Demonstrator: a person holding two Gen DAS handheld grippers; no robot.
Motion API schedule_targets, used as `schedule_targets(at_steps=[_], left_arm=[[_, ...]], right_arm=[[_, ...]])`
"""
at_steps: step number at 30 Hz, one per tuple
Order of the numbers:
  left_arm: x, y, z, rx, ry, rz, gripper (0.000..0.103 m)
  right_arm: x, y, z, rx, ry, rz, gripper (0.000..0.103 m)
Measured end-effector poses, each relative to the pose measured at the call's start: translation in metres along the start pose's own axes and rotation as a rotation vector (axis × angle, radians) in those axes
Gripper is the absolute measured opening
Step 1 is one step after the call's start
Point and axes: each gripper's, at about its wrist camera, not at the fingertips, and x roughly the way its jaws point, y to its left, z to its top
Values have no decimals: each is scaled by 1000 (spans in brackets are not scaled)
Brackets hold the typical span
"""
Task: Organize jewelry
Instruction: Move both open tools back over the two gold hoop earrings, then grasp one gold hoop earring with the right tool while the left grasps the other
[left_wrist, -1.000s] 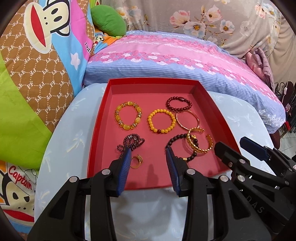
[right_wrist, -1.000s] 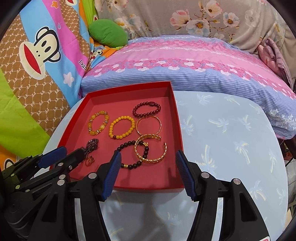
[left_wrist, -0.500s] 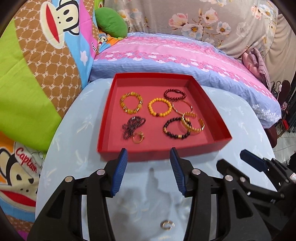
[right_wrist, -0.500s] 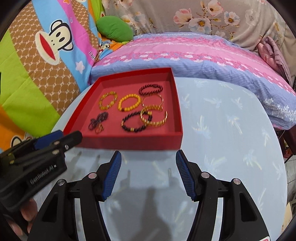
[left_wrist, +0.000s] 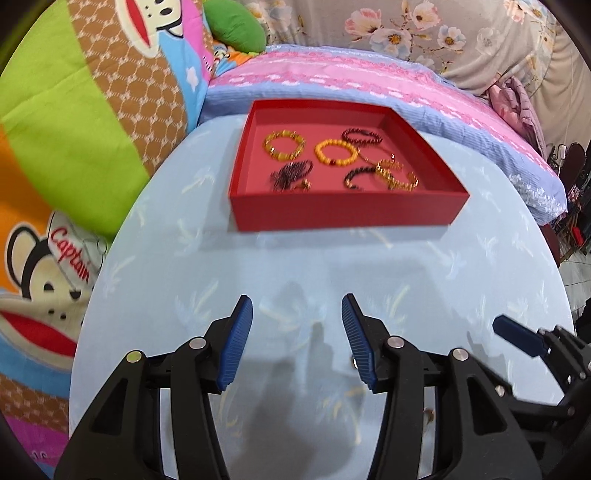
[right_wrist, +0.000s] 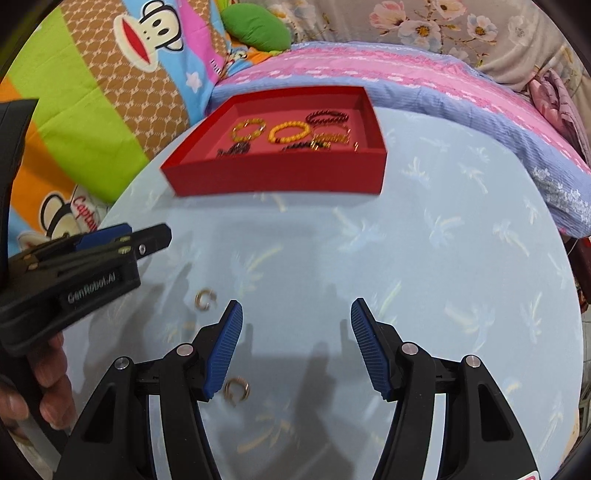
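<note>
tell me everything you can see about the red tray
The shallow red rectangular tray looks like matte card or plastic, with low upright walls and a slightly pinker floor. It sits flat on the pale blue palm-print tablecloth, toward its far side by the pink and blue striped bedding. Inside lie several beaded bracelets and gold bangles, blurred here. Neither gripper touches it.

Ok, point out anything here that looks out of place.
Two small gold open rings lie loose on the blue tablecloth, near the right gripper, while all the other jewelry sits inside the red tray. Nothing looks spilled or damaged.
</note>
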Motion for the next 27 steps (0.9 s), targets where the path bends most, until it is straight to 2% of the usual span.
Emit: schedule_targets(at_steps=[11, 15, 20, 27], left_arm=[[1, 8, -37, -11, 61, 21, 48], [2, 11, -44, -16, 77, 25, 48], [3, 12, -48, -20, 86, 26, 48], [6, 8, -48, -15, 89, 20, 48]], right_arm=[[2, 18, -39, -37, 60, 28, 56], [6, 24, -43, -49, 74, 35, 48], [6, 27, -44, -73, 66, 24, 43], [7, 34, -47, -123, 43, -6, 28]])
